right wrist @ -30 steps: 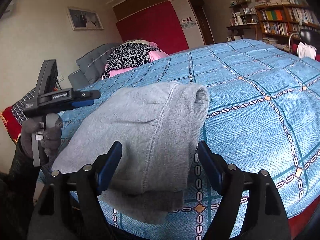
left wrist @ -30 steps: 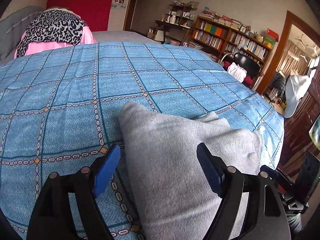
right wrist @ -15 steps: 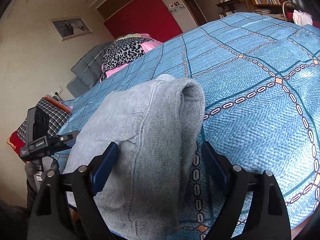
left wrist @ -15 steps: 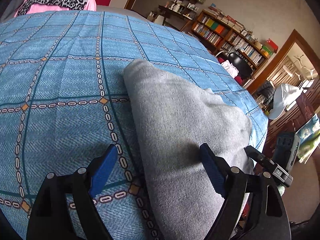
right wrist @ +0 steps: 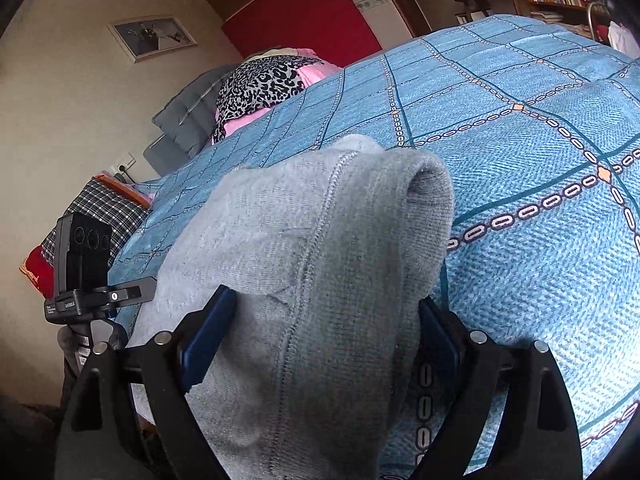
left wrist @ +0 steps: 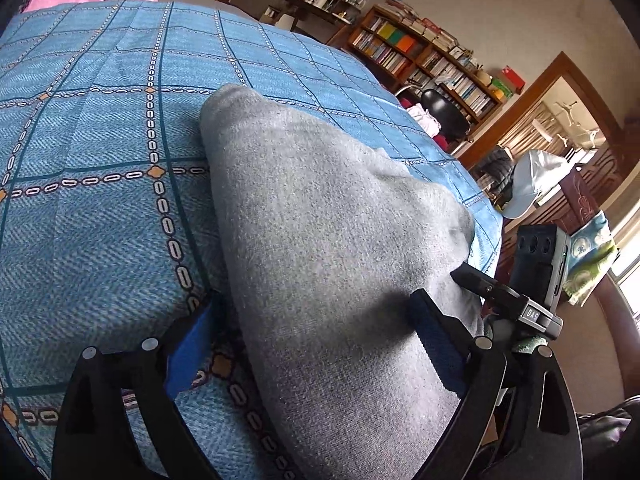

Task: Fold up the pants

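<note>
Grey pants point(left wrist: 320, 240) lie folded in a thick bundle near the front edge of a bed with a blue checked cover point(left wrist: 100, 140). My left gripper point(left wrist: 312, 336) is open, its jaws astride one end of the bundle, the blue pads low against the cloth. My right gripper point(right wrist: 320, 340) is open too, jaws astride the other end of the pants point(right wrist: 320, 240), where a seam and a rolled fold show. Each gripper shows in the other's view: the right one point(left wrist: 516, 304) and the left one point(right wrist: 92, 296).
Leopard-print and pink bedding point(right wrist: 264, 88) lies at the head of the bed. A bookshelf point(left wrist: 432, 60), a black chair point(left wrist: 444, 112) and a doorway point(left wrist: 560, 120) stand beyond the bed's far side. The bed edge drops off just under both grippers.
Both grippers have moved down and forward onto the pants, and the bundle now fills the space between their open jaws. The pants have stayed in place.
</note>
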### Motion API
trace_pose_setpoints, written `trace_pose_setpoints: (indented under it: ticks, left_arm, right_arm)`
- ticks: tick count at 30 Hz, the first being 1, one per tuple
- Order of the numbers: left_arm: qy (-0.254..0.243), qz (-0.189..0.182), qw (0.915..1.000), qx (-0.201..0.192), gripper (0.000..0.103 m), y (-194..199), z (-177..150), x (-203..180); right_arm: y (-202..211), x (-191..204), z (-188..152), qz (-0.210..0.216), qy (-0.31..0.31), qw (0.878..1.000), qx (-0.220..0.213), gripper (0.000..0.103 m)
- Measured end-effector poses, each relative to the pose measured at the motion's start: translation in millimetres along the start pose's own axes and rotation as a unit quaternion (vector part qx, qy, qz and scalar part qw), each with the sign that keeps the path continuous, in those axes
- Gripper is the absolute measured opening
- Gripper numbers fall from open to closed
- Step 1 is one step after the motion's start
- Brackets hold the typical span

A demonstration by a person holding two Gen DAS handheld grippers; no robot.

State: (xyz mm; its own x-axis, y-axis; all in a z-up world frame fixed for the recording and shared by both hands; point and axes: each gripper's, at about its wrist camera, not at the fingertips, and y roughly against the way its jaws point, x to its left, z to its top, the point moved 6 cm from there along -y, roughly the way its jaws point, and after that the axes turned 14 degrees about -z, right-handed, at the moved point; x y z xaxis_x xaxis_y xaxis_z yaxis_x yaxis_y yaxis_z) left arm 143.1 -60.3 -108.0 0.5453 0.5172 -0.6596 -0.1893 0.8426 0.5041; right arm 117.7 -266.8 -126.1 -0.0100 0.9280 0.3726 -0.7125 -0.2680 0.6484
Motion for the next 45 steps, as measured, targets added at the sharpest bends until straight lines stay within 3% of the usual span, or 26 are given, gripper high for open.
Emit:
trace_pose_setpoints:
  ticks: [6, 8, 13, 19, 21, 26, 35, 45]
  left_arm:
    - [-0.015, 0.003, 0.9999, 0.002, 0.093, -10, -1, -4]
    - [-0.015, 0.002, 0.9999, 0.000, 0.083, -11, -2, -5]
    - [-0.016, 0.006, 0.9999, -0.002, 0.068, -13, -2, -7]
    - [-0.014, 0.012, 0.9998, -0.006, 0.056, -12, 1, -8]
    - [-0.014, 0.013, 0.9998, -0.009, 0.051, -12, 4, -11]
    - [-0.020, 0.006, 0.9996, -0.020, 0.038, -3, 12, -17]
    - [-0.044, 0.005, 0.9978, -0.050, 0.034, 12, 43, -26]
    - [-0.075, 0.034, 0.9937, -0.076, 0.034, 10, 120, -18]
  right_arm:
    - [-15, 4, 11, -0.003, 0.019, 1.000, 0.001, 0.089]
    - [-16, 5, 12, -0.005, 0.022, 1.000, 0.002, 0.087]
    - [-14, 9, 7, 0.010, 0.028, 0.999, 0.013, 0.065]
    - [-14, 7, 9, 0.015, 0.023, 1.000, 0.009, 0.060]
    - [-9, 10, 11, 0.017, 0.026, 1.000, 0.000, 0.048]
    - [4, 24, 22, 0.016, 0.049, 0.998, -0.026, 0.039]
    - [19, 39, 57, 0.022, 0.062, 0.995, -0.071, 0.037]
    - [-10, 46, 133, 0.016, 0.074, 0.992, -0.102, 0.037]
